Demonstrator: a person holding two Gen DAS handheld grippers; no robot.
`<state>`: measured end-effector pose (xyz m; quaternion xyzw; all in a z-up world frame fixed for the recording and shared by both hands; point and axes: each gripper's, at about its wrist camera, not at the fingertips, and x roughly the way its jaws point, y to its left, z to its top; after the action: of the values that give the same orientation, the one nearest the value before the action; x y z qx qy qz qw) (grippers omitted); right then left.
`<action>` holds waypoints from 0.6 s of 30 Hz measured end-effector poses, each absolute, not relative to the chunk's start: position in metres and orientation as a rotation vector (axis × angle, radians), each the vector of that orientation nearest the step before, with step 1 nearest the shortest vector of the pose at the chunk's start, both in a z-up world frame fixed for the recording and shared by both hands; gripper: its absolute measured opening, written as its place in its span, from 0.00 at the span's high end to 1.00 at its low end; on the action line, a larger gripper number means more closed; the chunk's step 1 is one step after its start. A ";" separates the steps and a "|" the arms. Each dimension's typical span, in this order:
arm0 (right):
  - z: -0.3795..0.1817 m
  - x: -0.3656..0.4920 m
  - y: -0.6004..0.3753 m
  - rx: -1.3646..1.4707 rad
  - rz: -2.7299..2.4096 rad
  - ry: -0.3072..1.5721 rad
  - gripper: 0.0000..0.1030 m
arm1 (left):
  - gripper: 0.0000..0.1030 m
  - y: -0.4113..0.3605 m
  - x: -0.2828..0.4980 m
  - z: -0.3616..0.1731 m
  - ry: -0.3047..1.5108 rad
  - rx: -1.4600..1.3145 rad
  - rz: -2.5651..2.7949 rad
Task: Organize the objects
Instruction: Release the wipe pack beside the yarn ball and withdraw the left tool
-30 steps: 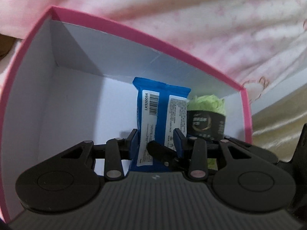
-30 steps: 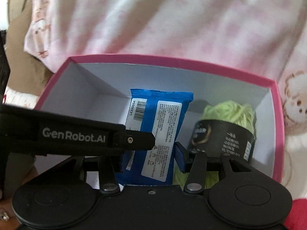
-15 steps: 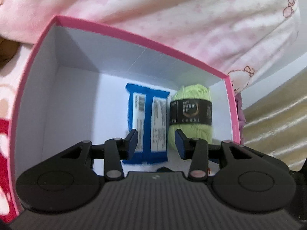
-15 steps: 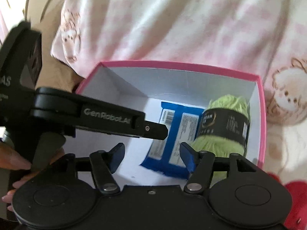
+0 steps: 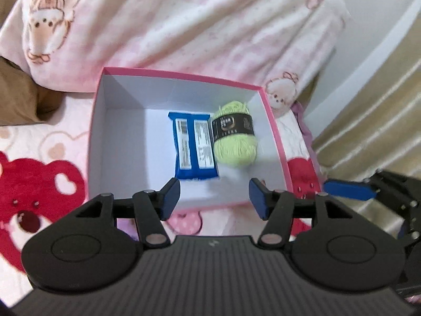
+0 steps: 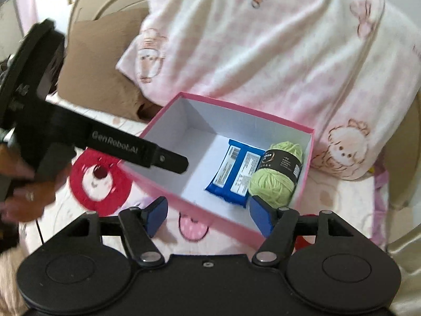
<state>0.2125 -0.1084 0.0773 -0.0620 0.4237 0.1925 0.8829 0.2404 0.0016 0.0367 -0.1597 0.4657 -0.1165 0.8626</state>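
A pink box with a white inside (image 5: 126, 137) (image 6: 168, 142) sits on the bed. In it lie a blue snack packet (image 5: 194, 147) (image 6: 234, 171) and, touching its right side, a ball of light green yarn with a black label (image 5: 234, 134) (image 6: 279, 176). My left gripper (image 5: 214, 197) is open and empty, above the box's near edge. My right gripper (image 6: 208, 216) is open and empty, above the box's near wall. The left gripper's black body (image 6: 147, 152) shows in the right wrist view, over the box's left rim.
The box rests on a pink bedsheet with red bear prints (image 5: 34, 181) (image 6: 100, 181). A rumpled pink-and-white blanket (image 5: 197, 26) (image 6: 263, 52) lies behind the box. A brown cushion (image 5: 18, 100) (image 6: 97, 79) is at the left. Gold curtain fabric (image 5: 373, 121) hangs at the right.
Both grippers have pulled back and up out of the box and opened wider. The blue packet and the yarn stay lying in the box.
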 end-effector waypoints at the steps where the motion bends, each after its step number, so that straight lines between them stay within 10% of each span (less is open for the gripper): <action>1: 0.083 0.206 -0.108 -0.135 0.408 0.882 0.26 | 0.44 0.002 0.233 0.042 0.975 -0.323 -0.246; 18: 0.105 0.109 -0.108 -0.088 0.511 0.956 0.24 | 0.30 -0.013 0.128 0.071 1.074 -0.121 -0.357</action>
<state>0.1092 -0.1077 0.1050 -0.0420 0.4550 0.2430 0.8557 0.1285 -0.0127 0.0714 -0.0572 0.5086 -0.1688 0.8423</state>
